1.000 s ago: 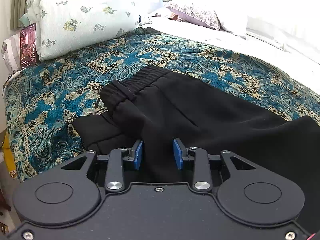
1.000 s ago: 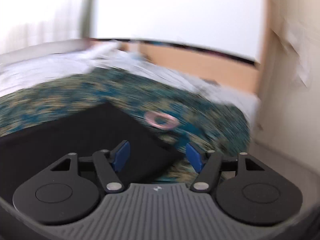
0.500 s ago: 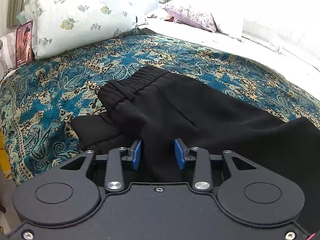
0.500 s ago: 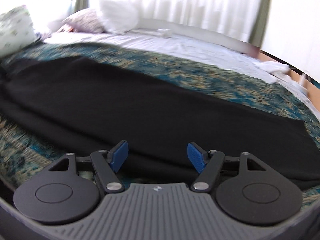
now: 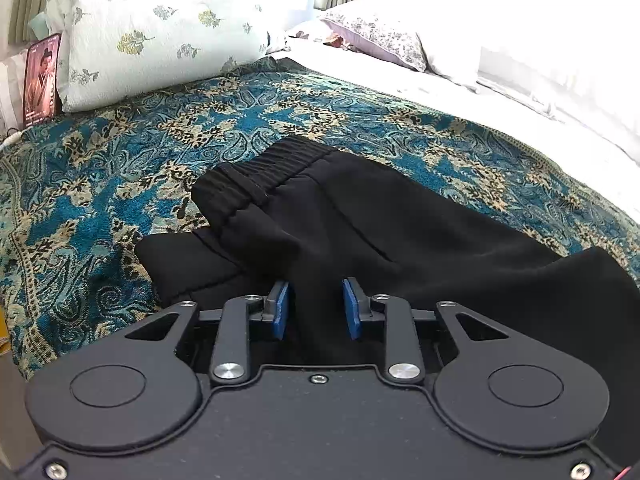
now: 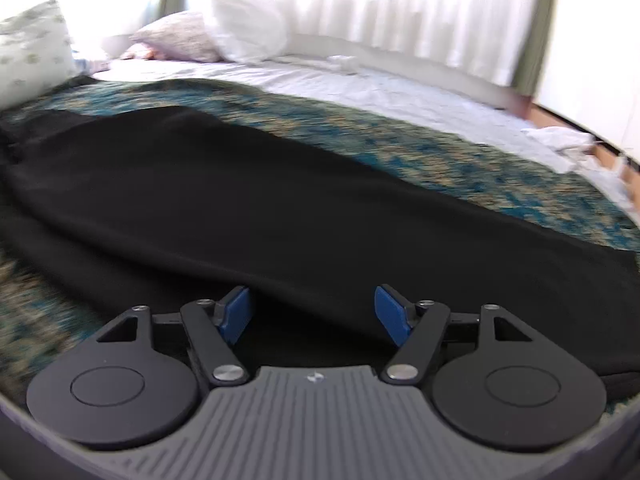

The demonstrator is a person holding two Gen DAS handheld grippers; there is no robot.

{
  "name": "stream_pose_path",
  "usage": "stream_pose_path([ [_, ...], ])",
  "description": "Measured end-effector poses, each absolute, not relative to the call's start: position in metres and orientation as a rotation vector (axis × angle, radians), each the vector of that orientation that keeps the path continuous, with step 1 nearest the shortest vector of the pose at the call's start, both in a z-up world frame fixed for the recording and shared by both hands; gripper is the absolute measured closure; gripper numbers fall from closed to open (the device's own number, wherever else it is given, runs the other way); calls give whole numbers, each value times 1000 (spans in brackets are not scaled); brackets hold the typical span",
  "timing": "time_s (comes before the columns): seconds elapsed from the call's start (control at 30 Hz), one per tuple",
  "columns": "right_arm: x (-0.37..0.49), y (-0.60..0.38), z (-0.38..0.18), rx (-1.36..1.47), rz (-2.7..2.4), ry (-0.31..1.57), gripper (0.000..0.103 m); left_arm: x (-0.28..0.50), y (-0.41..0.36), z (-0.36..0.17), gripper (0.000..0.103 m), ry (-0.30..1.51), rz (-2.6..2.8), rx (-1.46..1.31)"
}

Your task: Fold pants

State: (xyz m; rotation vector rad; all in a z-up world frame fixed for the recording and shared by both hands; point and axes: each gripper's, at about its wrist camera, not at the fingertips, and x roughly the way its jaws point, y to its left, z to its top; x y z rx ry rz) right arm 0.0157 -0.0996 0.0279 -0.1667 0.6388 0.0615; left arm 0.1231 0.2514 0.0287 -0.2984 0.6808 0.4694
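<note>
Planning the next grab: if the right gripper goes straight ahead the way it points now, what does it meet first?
Most likely the black pants: the right gripper, open, points down at the cloth lying right ahead of its fingertips on the patterned bedspread. Exact depth is unclear.

One pair of black pants (image 5: pixel 400 232), one patterned bedspread (image 5: pixel 120 168), three pillows (image 5: pixel 160 28), two grippers (image 5: pixel 316 308).

Left wrist view: close above left claw (image 5: pixel 316 309), tilted down over black pants (image 5: pixel 400 236), facing floral pillow (image 5: pixel 160 28) at 11 o'clock. Right wrist view: close above right claw (image 6: pixel 313 314), tilted down, facing white curtains (image 6: pixel 380 4) at 12 o'clock. Shared: pants, paisley bedspread (image 5: pixel 120 168), pillows.
</note>
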Motion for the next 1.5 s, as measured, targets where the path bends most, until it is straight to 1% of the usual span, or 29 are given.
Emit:
stream_pose_path([
  [0.03,13,-96,27,-184,83,638,24,123,252,29,80,679,465,-305],
  [0.1,12,-90,22,-253,55,603,24,123,254,30,86,676,452,-316],
  [0.13,14,-89,20,-261,29,594,24,122,255,31,87,674,449,-319],
  [0.17,17,-90,20,-242,5,590,24,122,255,32,89,673,449,-320],
  [0.23,24,-95,22,-186,-34,580,28,122,256,34,91,669,448,-324],
  [0.27,27,-96,23,-183,-48,575,37,123,257,35,92,668,448,-328],
  [0.3,30,-95,22,-190,-52,573,56,123,258,36,95,666,449,-330],
  [0.33,33,-94,21,-200,-47,578,67,123,258,37,96,662,455,-333],
  [0.37,36,-94,20,-210,-28,597,100,121,258,38,98,656,461,-339],
  [0.5,22,-98,31,-213,26,611,100,106,246,53,99,592,474,-267],
  [0.63,-1,-101,36,-228,29,602,100,85,240,63,99,552,469,-258],
  [0.73,-10,-99,24,-251,38,633,100,80,235,54,98,583,494,-221],
  [0.83,-16,-90,17,-326,24,595,98,80,237,37,97,653,529,-222],
  [0.87,-17,-88,18,-335,19,586,95,78,238,34,96,657,539,-224],
  [0.9,-18,-88,19,-330,19,584,89,76,239,33,95,652,552,-221],
  [0.93,-18,-89,19,-326,16,584,78,74,240,33,95,644,562,-218],
  [0.97,-18,-91,18,-328,7,579,72,72,240,34,95,637,571,-215],
  [1.0,-18,-94,17,-333,-4,575,67,71,241,34,95,635,583,-208],
  [1.03,-18,-100,16,-334,-21,572,66,71,242,34,95,637,592,-204],
  [1.07,-17,-106,16,-338,-45,570,67,71,244,33,95,643,602,-203],
  [1.17,-14,-139,14,-328,-154,586,75,72,249,30,95,655,645,-190],
  [1.5,-19,-280,13,-206,-545,623,75,78,244,23,95,676,676,-112],
])
